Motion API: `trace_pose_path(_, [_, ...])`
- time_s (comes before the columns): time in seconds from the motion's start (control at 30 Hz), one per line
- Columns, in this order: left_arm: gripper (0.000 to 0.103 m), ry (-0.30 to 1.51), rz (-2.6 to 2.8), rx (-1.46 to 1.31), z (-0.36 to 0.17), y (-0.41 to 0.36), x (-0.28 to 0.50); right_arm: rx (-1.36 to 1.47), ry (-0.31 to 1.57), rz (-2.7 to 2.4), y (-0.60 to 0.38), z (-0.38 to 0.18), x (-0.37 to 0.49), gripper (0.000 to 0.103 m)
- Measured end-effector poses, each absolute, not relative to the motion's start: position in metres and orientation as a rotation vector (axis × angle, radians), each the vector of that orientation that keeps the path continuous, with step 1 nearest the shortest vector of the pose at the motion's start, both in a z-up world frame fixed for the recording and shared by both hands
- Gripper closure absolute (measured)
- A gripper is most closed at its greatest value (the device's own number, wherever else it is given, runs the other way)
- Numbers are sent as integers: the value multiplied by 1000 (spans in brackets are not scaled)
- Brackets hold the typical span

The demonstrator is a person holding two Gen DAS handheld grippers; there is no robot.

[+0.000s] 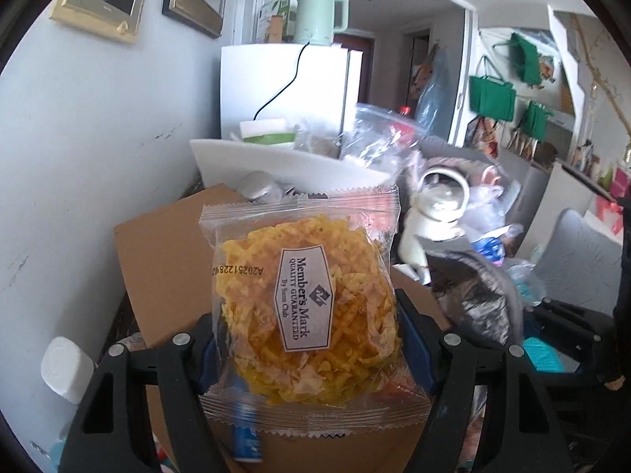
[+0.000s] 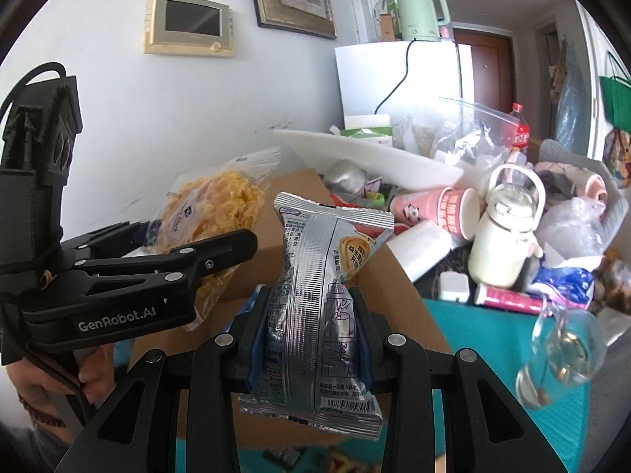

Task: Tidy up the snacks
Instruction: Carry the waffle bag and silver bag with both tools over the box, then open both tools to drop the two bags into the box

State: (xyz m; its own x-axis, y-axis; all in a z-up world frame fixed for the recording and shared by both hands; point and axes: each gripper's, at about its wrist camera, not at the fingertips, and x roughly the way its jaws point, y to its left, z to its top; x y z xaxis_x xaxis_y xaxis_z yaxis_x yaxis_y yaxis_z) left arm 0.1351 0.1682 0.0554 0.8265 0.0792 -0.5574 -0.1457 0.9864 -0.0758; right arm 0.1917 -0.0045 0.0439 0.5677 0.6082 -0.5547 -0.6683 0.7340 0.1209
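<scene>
1. Right, the left gripper [image 1: 305,339] has its jaws pinching a clear Member's Mark snack packet [image 1: 303,307] full of yellow crispy pieces, blue pads pressed on both sides, label facing the camera.
2. Over on the right gripper [image 2: 309,339], the jaws are clamped tight on a crinkled silver foil sachet [image 2: 315,307], held upright with its back seam showing.
3. Both packets hang in the air above an open cardboard box [image 1: 165,260], whose brown flaps spread out beneath them.
4. From the right wrist view, the left gripper sits just to the left, its packet tilted up towards the wall, a hand [image 2: 43,378] gripping the handle below.
5. Far side: a white tray [image 2: 374,157] on the heap, a milky bottle with a loop handle [image 2: 504,232] to the right, pink paper cups [image 2: 441,213] tipped over beside it.
6. Further back, a mint green kettle [image 1: 319,15] stands on a white fridge [image 1: 288,86].
</scene>
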Motion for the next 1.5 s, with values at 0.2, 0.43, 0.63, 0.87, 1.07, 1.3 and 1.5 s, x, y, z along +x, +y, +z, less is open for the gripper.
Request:
trace_pose_path(0.2, [30, 661, 175, -102, 30, 177, 153, -141, 660, 766, 14, 22, 209, 67])
trace_pose_path(0.43, [30, 756, 192, -88, 3, 176, 170, -168, 751, 743, 15, -9, 225, 67])
trace_pose_path(0.63, [30, 854, 208, -107, -15, 182, 182, -173, 804, 733, 18, -24, 232, 67])
trace_pose_path(0.87, [30, 948, 223, -108, -33, 182, 191, -193, 853, 718, 23, -38, 236, 65])
trace_pose_path(1.07, [29, 1011, 202, -106, -45, 180, 197, -208, 857, 700, 22, -40, 237, 65])
trace_pose_path(1.3, [28, 1058, 229, -113, -52, 181, 201, -215, 879, 679, 20, -40, 240, 64])
trace_pose_path(1.5, [27, 1045, 230, -119, -47, 182, 200, -216, 875, 680, 20, -37, 237, 60])
